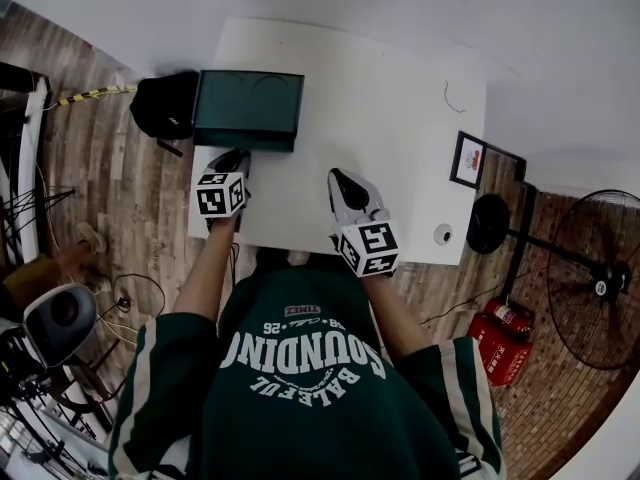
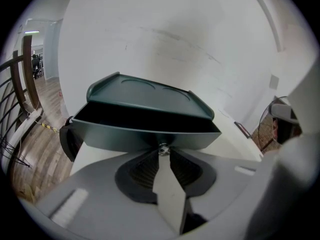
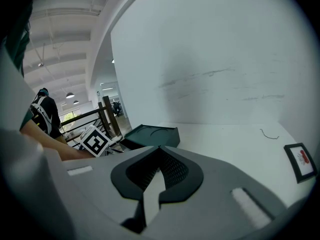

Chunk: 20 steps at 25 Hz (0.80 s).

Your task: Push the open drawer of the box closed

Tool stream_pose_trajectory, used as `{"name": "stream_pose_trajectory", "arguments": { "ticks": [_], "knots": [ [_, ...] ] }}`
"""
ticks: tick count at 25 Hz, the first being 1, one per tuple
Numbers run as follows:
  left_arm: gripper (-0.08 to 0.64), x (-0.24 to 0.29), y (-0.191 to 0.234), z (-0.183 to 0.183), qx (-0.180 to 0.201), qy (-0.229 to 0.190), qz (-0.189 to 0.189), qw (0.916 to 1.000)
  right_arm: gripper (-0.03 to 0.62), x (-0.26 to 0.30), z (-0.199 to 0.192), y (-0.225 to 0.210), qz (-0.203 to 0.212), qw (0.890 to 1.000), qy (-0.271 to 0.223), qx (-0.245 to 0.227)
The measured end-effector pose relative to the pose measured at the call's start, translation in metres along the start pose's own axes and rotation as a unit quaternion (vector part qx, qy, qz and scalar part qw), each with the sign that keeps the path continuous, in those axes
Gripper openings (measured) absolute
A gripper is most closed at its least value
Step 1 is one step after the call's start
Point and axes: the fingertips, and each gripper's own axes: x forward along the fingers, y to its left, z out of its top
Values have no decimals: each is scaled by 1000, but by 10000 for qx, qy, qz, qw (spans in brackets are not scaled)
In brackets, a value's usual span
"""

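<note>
A dark green box [image 1: 248,108] stands at the far left of the white table [image 1: 390,108]. Its drawer [image 2: 145,134] is pulled out toward me, showing a dark gap under the lid [image 2: 145,96]. A small metal knob [image 2: 163,149] sits in the middle of the drawer front. My left gripper [image 1: 240,154] is right at that front, and its tips [image 2: 163,152] close around the knob. My right gripper [image 1: 335,175] hovers over the table's near middle, away from the box [image 3: 152,135], shut with nothing in it [image 3: 159,148].
A black bag [image 1: 165,105] hangs off the table's left edge beside the box. A small framed picture [image 1: 467,159] and a round white object [image 1: 441,234] lie at the right edge. A thin wire [image 1: 455,96] lies far right. A fan [image 1: 600,278] stands on the floor.
</note>
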Motion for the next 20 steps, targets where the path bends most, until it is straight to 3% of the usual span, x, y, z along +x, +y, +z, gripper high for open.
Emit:
{"name": "stream_pose_trajectory", "arguments": {
  "ticks": [20],
  "knots": [
    [126,23,8,30,-162,-76,15,9998,-2,-10,-1,-26,-302,9994,-43,152]
  ]
}}
